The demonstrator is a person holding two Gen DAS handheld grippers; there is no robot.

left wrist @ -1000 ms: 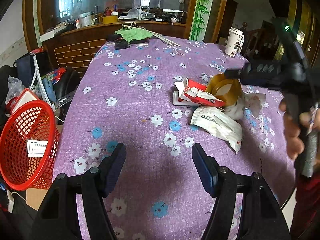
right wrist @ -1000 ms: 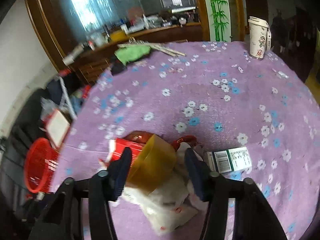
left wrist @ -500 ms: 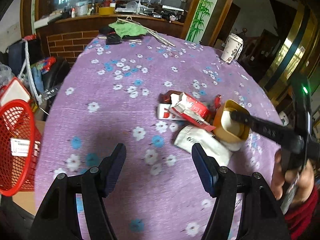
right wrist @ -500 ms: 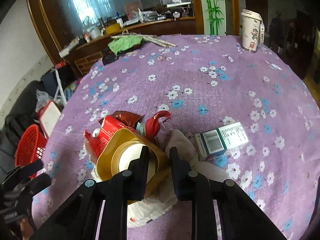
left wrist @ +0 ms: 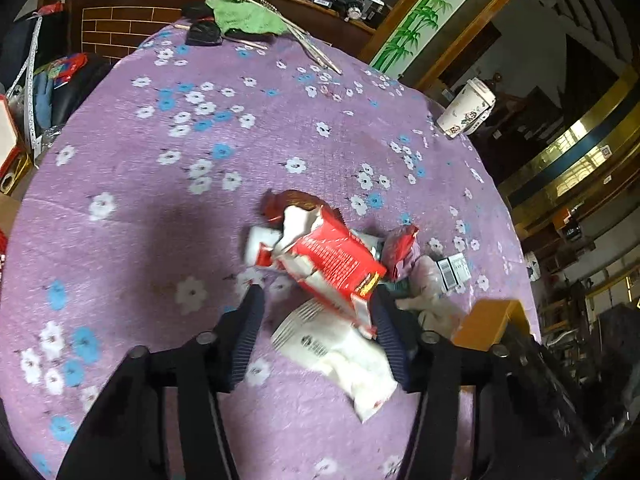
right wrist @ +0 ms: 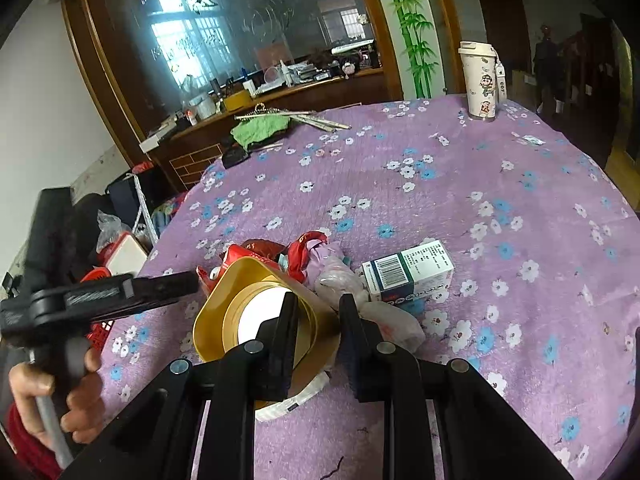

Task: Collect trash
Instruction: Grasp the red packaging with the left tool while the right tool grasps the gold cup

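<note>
A trash pile lies mid-table on the purple flowered cloth [left wrist: 168, 208]. It holds a torn red carton [left wrist: 336, 260], a white wrapper [left wrist: 340, 352], red foil scraps [right wrist: 304, 248] and a crumpled pale bag [right wrist: 340, 276]. My left gripper [left wrist: 316, 320] straddles the carton's near end and the white wrapper. Its jaws are closing and the pads do not press on either. The carton's corner lies against the right finger. From the right wrist this left gripper [right wrist: 188, 282] shows side-on with the hand holding it. My right gripper [right wrist: 318, 320] is shut on the wall of a gold paper cup [right wrist: 240, 296], also seen as the gold cup [left wrist: 488, 320].
A blue-and-white medicine box [right wrist: 408, 272] lies right of the pile. A white lidded tumbler [right wrist: 482, 80] stands at the table's far right edge. A green cloth [right wrist: 260, 130] and sticks lie at the far side. A red basket [right wrist: 100, 320] sits on the floor left of the table.
My left gripper has swung over the pile and its jaws have narrowed around the red carton and white wrapper. My right gripper closed on the gold cup's wall and drew it right, off the pile.
</note>
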